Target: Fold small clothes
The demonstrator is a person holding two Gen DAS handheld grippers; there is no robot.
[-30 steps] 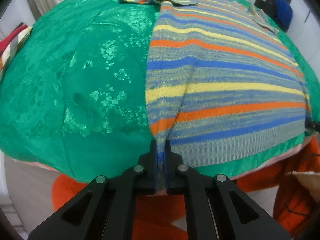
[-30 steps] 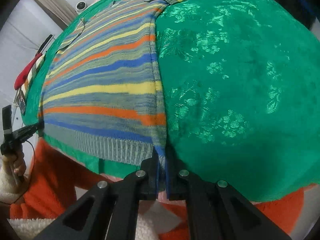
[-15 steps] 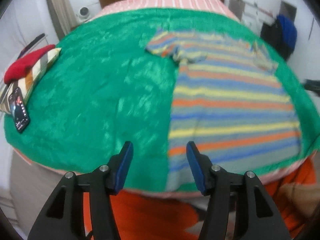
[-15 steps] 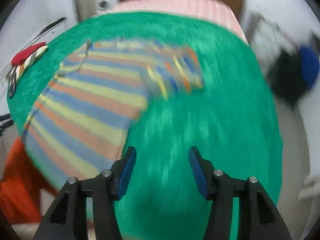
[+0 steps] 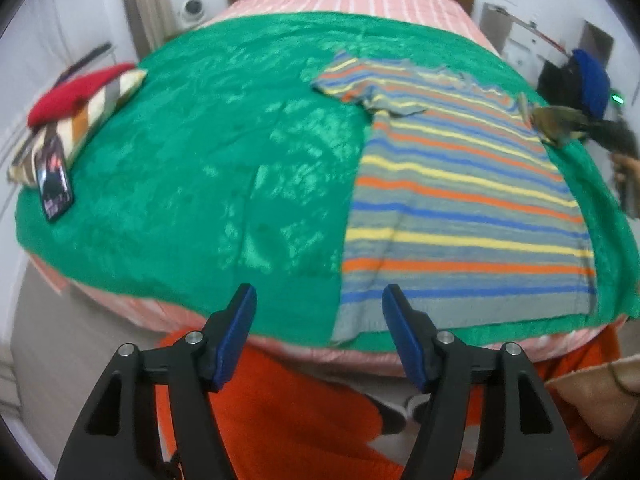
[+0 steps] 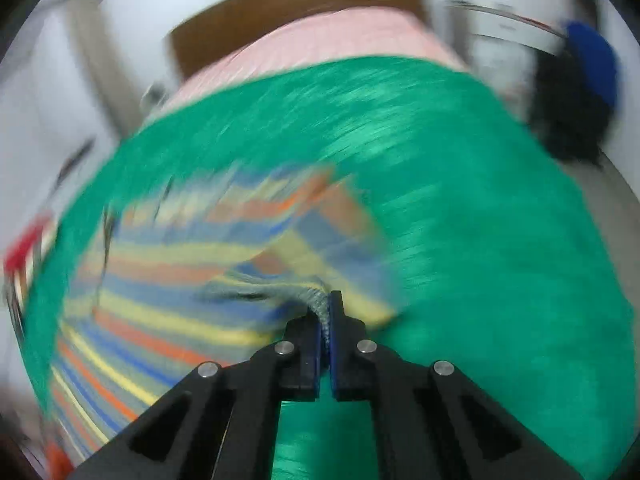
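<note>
1. Since a second ago both tongs have let go of the hem; the left gripper [image 5: 316, 308] has pulled back with its blue-padded fingers wide apart and nothing between them, while the right gripper [image 6: 327, 312] has moved to the sleeve.
2. Right gripper's fingers are pinched together on a bunched grey edge of the striped sweater [image 6: 168, 288], just at the tips; this view is heavily motion-blurred.
3. Ahead and to the right of the left gripper, the striped sweater [image 5: 464, 208] lies flat on the green cloth [image 5: 200, 168], a soft knit with orange, yellow and blue bands and a ribbed grey hem.
4. Far left of the left gripper sits a phone [image 5: 54, 178]; its screen writing is unreadable.
</note>
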